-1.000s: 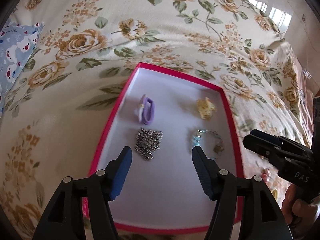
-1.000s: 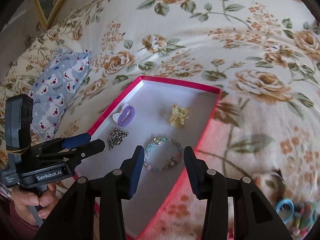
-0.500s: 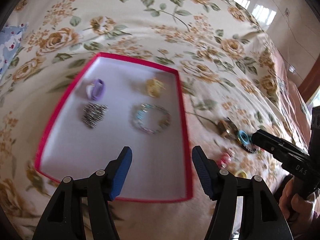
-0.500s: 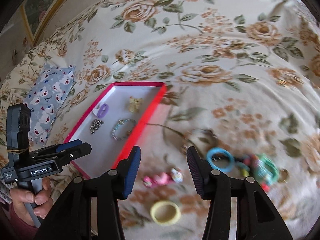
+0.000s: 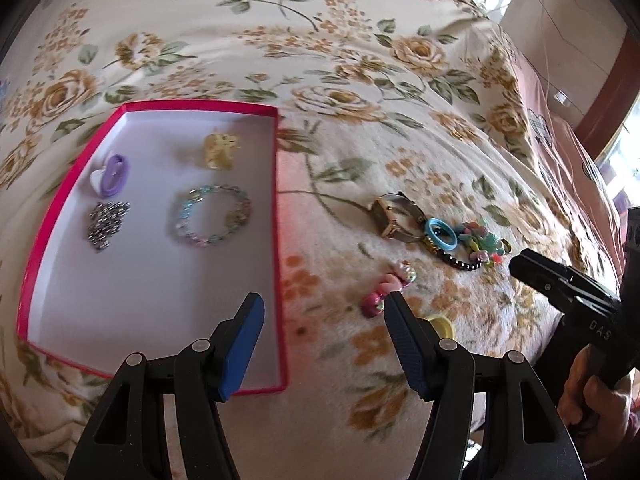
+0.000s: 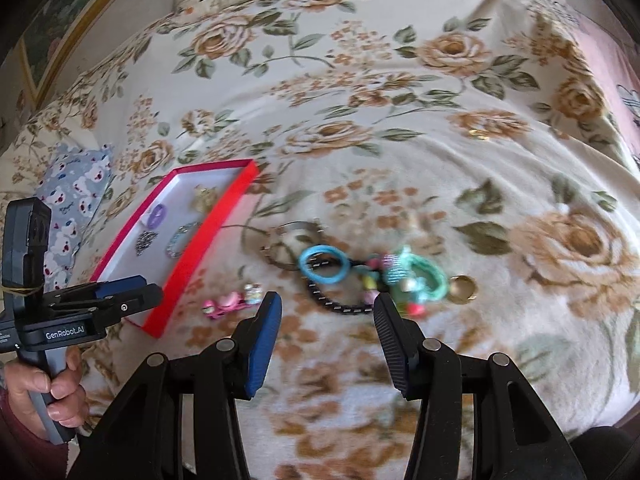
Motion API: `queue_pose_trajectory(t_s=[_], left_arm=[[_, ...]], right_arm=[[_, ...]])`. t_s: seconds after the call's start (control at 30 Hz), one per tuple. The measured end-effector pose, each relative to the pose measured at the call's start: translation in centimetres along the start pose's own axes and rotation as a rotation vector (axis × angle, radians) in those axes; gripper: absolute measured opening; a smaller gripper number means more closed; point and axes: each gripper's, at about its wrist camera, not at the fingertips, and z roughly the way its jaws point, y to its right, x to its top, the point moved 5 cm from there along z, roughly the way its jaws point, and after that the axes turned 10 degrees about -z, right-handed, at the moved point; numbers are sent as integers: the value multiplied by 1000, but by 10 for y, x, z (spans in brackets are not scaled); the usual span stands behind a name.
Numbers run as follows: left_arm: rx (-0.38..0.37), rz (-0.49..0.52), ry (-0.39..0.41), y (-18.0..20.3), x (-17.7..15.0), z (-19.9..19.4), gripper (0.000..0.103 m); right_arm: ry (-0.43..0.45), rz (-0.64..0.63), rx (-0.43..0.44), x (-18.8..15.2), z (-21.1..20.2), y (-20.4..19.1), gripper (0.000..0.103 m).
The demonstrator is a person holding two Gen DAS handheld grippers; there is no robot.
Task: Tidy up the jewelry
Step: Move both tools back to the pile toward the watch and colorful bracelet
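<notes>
In the right wrist view the right gripper [image 6: 326,320], its jaws apart and empty, is nearer the jewelry pile [image 6: 372,270], just above it, than the open left gripper [image 6: 132,292].

Floral blanket [image 6: 400,128]; blue bear-print pillow [image 6: 72,196] at left.

Both wrist views angle down; both share the red tray [image 5: 276,216].
</notes>
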Motion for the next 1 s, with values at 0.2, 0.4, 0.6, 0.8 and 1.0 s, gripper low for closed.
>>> queue_pose_trajectory(t_s=[0.2,0.4,0.6,0.8,1.0], left_arm=[[20,29,-13,14,8,20,62],[-3,34,-23,31,26,41,62],[-17,54,-44,46,45,71,61],[-4,87,-68,60,57,105,52],[-12,85,-127,64,60,142,21]], right_arm=[[12,8,-38,1,-1,19,50],[-16,-9,-56,2,12,30,49],[-44,-27,-50,3,24,36,49],[-54,-60,-49,7,30,36,43],[-93,-77,-55,4,45,38,28]])
